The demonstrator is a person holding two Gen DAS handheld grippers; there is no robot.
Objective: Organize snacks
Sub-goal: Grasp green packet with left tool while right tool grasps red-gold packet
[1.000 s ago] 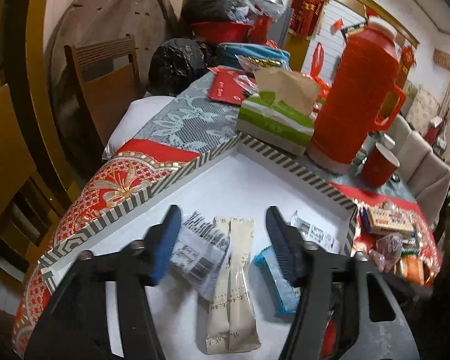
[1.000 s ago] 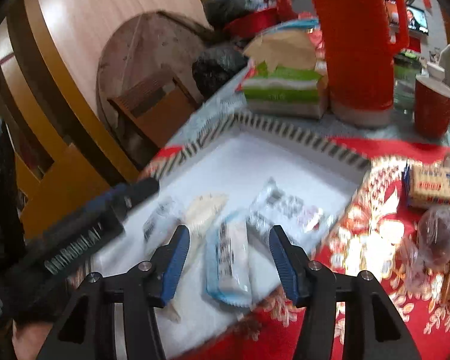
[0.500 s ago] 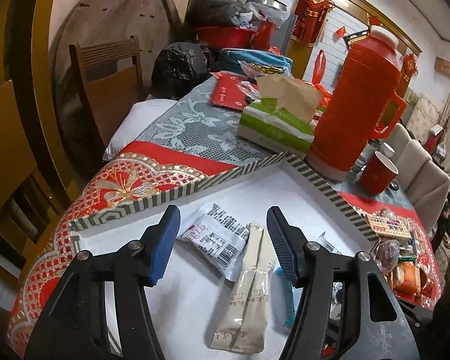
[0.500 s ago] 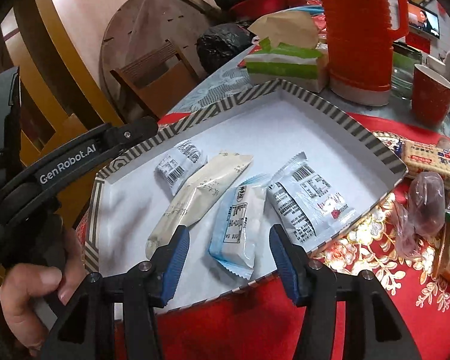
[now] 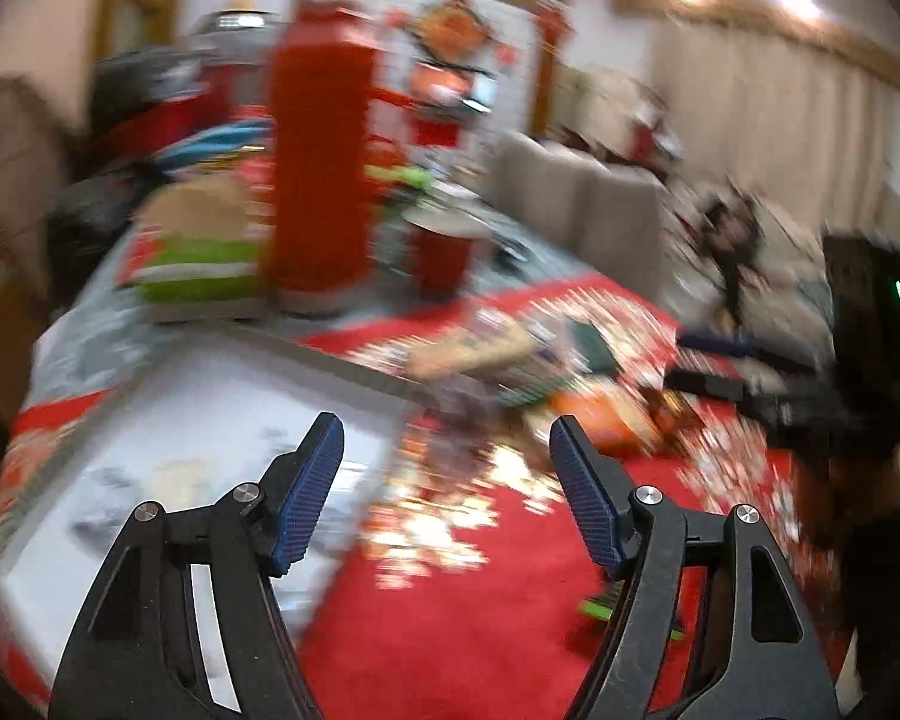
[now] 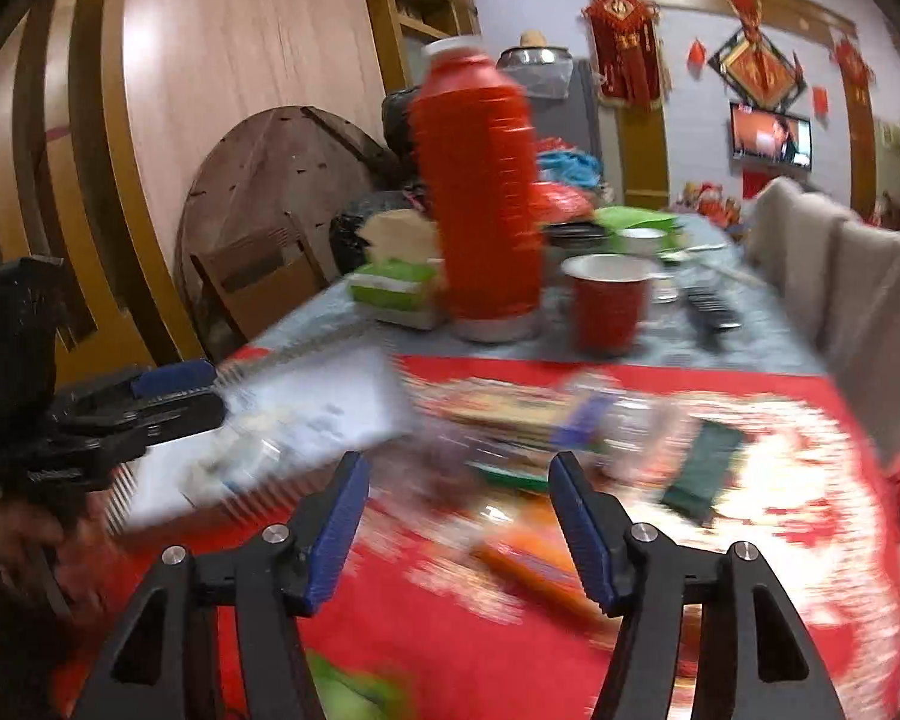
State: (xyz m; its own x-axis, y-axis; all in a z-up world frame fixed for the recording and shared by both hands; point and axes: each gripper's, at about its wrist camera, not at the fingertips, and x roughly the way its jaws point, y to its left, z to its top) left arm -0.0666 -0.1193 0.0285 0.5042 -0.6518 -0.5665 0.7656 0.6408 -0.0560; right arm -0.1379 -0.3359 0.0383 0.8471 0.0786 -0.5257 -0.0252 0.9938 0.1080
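Plainly, both pairs of jaws stand apart with nothing between them, having just been opening: the left gripper (image 5: pixel 444 492) and the right gripper (image 6: pixel 456 531) both hang over bare red tablecloth (image 5: pixel 450 630). Loose snack packets (image 6: pixel 540 426) lie in a blurred heap mid-table, beyond the right jaws; more packets lie in the striped-rim white tray (image 6: pixel 306 408) near the table's left edge. The heap is too smeared to tell one packet from another, so a hasty closing could pinch two at once or crush a soft one. Behind stand the red thermos (image 6: pixel 480 192) and red cup (image 6: pixel 609 300), which a wide reach might knock over.
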